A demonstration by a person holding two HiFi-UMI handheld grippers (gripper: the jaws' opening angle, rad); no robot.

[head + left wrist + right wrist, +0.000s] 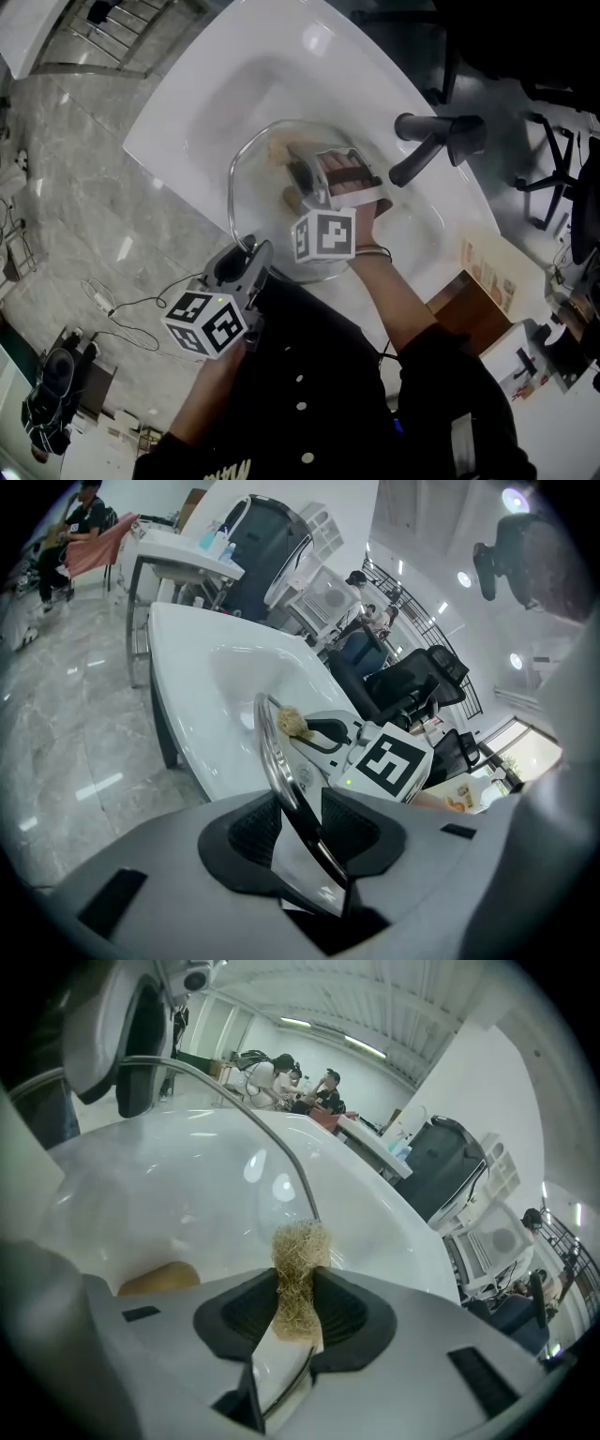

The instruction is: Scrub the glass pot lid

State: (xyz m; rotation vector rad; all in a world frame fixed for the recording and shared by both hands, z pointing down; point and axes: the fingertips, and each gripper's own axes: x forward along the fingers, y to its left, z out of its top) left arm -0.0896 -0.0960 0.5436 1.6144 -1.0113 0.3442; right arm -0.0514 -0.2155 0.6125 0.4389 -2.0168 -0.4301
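Observation:
The glass pot lid point(255, 192) with a metal rim stands tilted over the white sink point(216, 84). My left gripper point(251, 251) is shut on the lid's near rim point(274, 757), its pads point(251, 834) pressing on both sides of the edge. My right gripper point(314, 171) reaches over the lid and is shut on a tan fibrous scrubber point(300, 1265). The scrubber point(292, 722) sits close against the glass point(234, 1180), near its curved rim. A tan rounded thing point(159, 1279) shows behind the glass; I cannot tell what it is.
A black faucet point(436, 141) juts over the sink's right side. A brown cardboard box point(487, 267) stands to the right of the basin. A marble floor point(66, 187) with cables point(112, 300) lies to the left. People and office chairs are far behind.

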